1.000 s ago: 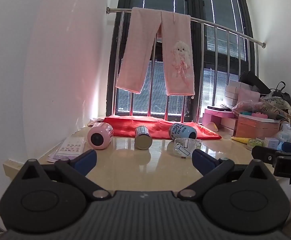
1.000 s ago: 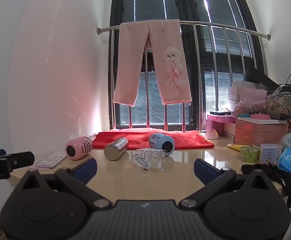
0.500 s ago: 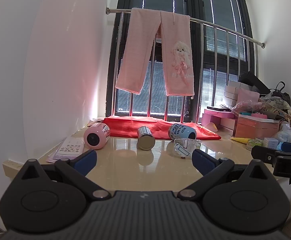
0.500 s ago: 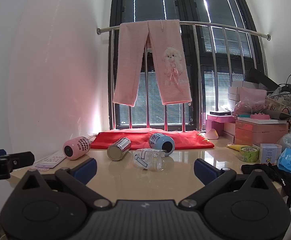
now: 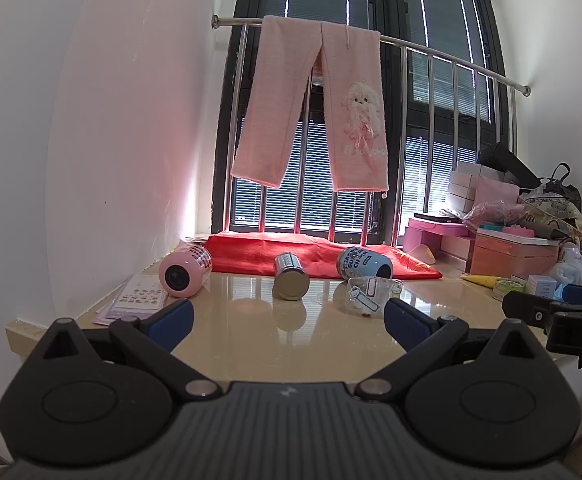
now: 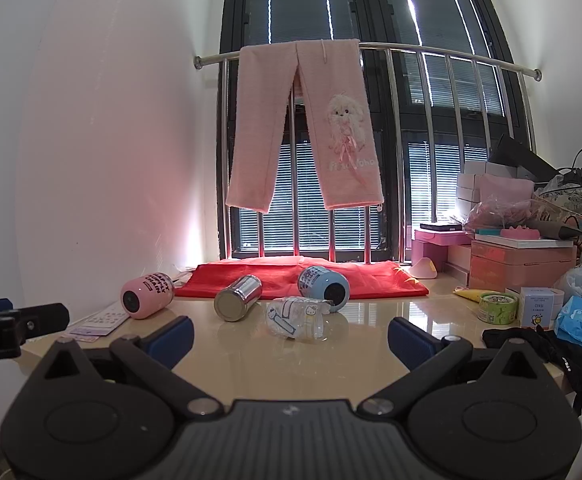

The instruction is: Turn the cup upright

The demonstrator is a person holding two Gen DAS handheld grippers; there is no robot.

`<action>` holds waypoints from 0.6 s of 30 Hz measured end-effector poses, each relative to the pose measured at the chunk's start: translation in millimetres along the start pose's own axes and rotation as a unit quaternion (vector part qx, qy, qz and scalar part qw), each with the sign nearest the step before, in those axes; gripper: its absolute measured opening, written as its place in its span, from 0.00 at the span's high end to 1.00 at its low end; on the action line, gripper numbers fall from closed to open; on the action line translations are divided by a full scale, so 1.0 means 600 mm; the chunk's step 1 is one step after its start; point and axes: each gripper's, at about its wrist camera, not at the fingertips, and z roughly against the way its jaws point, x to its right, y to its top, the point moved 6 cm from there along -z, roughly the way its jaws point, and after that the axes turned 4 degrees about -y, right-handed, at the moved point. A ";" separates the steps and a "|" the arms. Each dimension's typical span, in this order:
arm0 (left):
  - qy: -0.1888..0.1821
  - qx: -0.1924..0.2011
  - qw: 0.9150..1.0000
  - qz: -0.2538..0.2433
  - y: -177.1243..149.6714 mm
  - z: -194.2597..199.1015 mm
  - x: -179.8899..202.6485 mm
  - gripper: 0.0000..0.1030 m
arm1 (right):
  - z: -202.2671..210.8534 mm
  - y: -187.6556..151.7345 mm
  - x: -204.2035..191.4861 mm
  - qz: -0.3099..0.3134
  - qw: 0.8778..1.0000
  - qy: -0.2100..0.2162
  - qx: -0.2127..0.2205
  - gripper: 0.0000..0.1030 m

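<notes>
Several cups lie on their sides on the beige table: a pink cup at the left, a steel cup in the middle, a blue cup by the red cloth, and a clear plastic cup with cartoon stickers nearest me. My left gripper and my right gripper are both open and empty, held short of the cups above the table's near edge.
A red cloth lies at the back under a railing with hanging pink trousers. A sticker sheet lies at the left edge. Pink boxes, a small tin, a blue pack and a black strap crowd the right side.
Both grippers have drifted slightly; the cups sit a little lower and closer in the views. Nothing on the table has moved, and both grippers stay open.
</notes>
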 end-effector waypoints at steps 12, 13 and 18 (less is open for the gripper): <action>0.000 0.000 1.000 0.000 0.000 0.000 0.000 0.00 | -0.002 -0.001 0.001 0.000 1.000 0.000 0.000 0.00; 0.000 0.000 1.000 0.000 0.000 0.000 0.000 0.00 | -0.002 -0.001 0.001 0.000 1.000 0.000 0.000 0.00; 0.000 0.000 1.000 0.000 0.000 0.000 0.000 0.00 | -0.002 -0.001 0.000 0.000 1.000 0.000 0.000 0.00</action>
